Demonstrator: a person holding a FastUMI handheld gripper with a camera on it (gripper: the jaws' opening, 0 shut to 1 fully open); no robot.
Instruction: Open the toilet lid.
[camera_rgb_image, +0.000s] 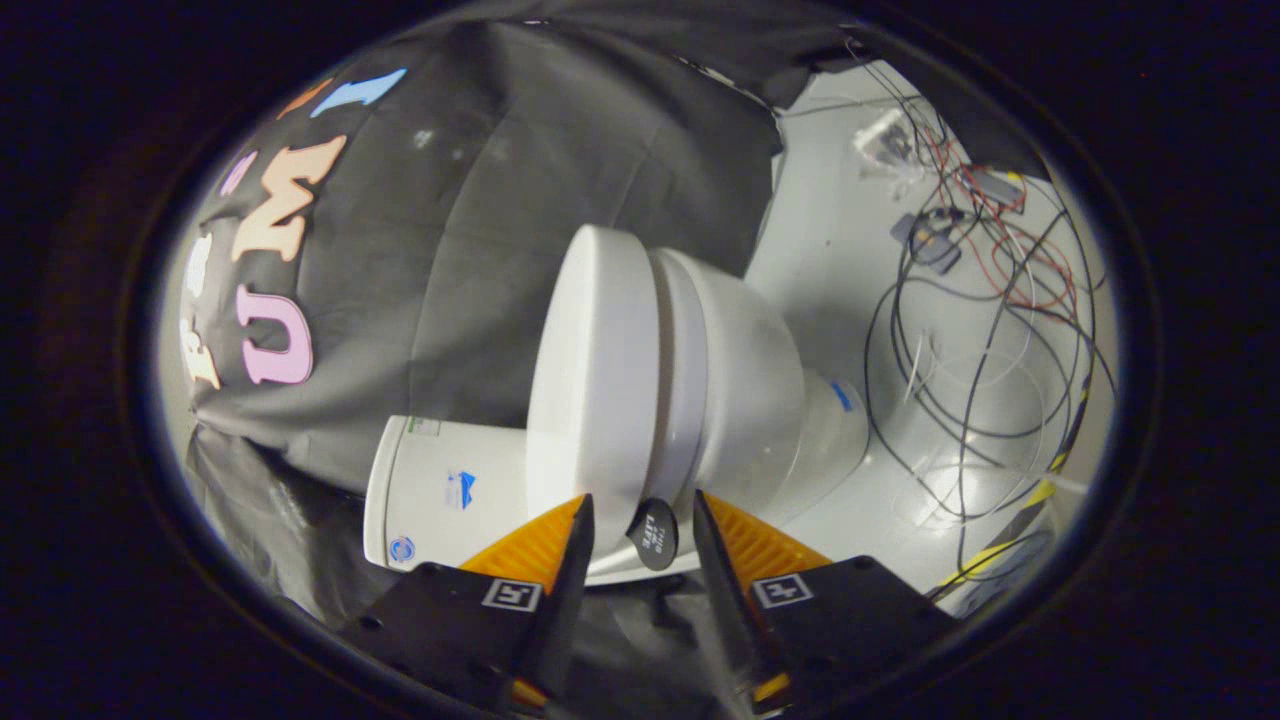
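A small white toilet shows rolled on its side in the gripper view. Its lid (590, 380) lies down against the seat (680, 370), above the bowl (745, 390), and the tank (440, 490) stands beside the lid. A black round tab (653, 535) sticks out from the lid's rim. My gripper (640, 497) is open, its fingertips reaching the lid's edge with the tab in the gap between them. Neither finger presses on the tab.
Black cloth wall (480, 200) hangs behind the toilet. On the white floor (830, 250) beyond the bowl lies a tangle of black, red and white cables (980, 330), with small electronic parts and a strip of yellow-black tape (1040, 495).
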